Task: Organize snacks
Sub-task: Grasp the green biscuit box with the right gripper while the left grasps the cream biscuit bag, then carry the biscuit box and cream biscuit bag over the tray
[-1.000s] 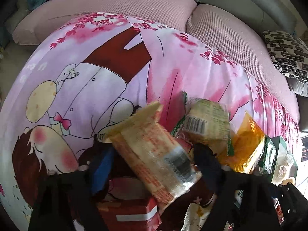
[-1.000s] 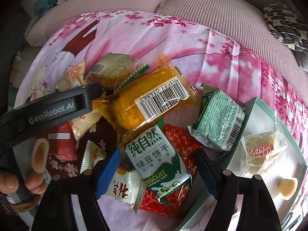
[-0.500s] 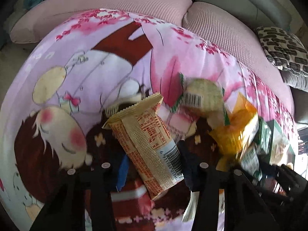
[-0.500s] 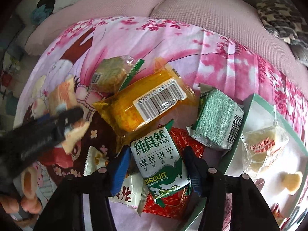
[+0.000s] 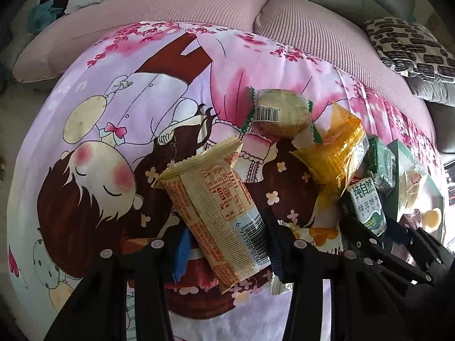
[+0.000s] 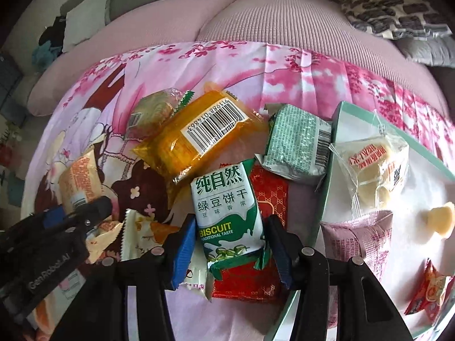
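L gripper (image 5: 226,244): jaws clamped on cream/orange wafer pack (image 5: 219,213), pads on both its long sides; jaws have just been closing onto it. Pack tilted, crimped end up-left, over the cloth.
Wafer pack label: orange nutrition table, barcode w/ digits "6 911988 0134…" (rest unclear).
L gripper body, right wrist view: black arm (image 6: 42,258) at far left, print "GenRobot.AI".
Cloth (image 5: 93,130): pink/lilac cartoon print, cherry blossoms, sleeping figure; spread over pink cushion.
Round cake pack (image 5: 281,112): clear wrap, green crimped edges, white barcode sticker; lies on cloth, far side of the pile.
Orange pack (image 6: 196,136): translucent wrap, barcode "911988 014863" upside down; overlaps top of biscuit pack.
R gripper (image 6: 230,251): jaws shut onto green/white biscuit pack (image 6: 227,213), blue pads at its lower sides; jaws have just been closing onto it.
Biscuit pack label: "纯自然 / 绿豆饼干", "BISCUIT", "…ADITIONAL TASTE", mung-bean picture. Sits over red patterned pack (image 6: 267,196).
Green foil pack (image 6: 298,145): fine text + barcode, unreadable; leans on tray edge.
Tray (image 6: 327,193): green rim, white floor, at right. Holds clear pack w/ red print (image 6: 375,167), pink pack (image 6: 355,236), jelly cup (image 6: 439,220), small red sachet (image 6: 426,292).
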The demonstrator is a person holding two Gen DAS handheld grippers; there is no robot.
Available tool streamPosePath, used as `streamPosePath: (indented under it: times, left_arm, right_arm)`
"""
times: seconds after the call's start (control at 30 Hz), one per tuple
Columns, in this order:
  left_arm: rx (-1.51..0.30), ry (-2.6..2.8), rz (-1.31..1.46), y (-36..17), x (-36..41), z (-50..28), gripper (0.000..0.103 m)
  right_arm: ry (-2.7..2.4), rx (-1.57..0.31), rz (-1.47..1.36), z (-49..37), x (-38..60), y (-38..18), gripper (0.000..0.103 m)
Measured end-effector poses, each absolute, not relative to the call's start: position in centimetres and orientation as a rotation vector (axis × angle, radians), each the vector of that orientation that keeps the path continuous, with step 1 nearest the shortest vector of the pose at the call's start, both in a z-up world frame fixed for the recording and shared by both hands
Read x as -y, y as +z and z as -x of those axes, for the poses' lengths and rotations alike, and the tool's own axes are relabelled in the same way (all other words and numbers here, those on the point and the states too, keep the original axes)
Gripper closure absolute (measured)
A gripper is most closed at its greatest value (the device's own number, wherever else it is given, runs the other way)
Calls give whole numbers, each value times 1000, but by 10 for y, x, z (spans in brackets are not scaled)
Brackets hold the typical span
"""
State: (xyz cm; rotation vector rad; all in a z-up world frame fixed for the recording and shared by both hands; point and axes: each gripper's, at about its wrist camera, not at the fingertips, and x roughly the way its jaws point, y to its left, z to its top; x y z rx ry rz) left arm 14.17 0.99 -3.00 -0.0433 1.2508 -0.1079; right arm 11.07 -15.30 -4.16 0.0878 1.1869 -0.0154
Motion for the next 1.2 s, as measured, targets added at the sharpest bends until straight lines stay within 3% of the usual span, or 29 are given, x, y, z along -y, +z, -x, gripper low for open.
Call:
streamPosePath:
  times: [0.23,0.4,1.2]
  left_arm:
    - [-1260,-101,35,-37,-5,-149,55]
    - [-1259,-97,42,-38,-5,-149,55]
    - [-1145,-89,44,-3,-8,-142,57]
  right_arm:
    - [-37,-1172,7,-116,144,-42,50]
    - [-48,-1127,3,-112,137,-40,57]
    - [-110,-894,-286,-63,162,5,61]
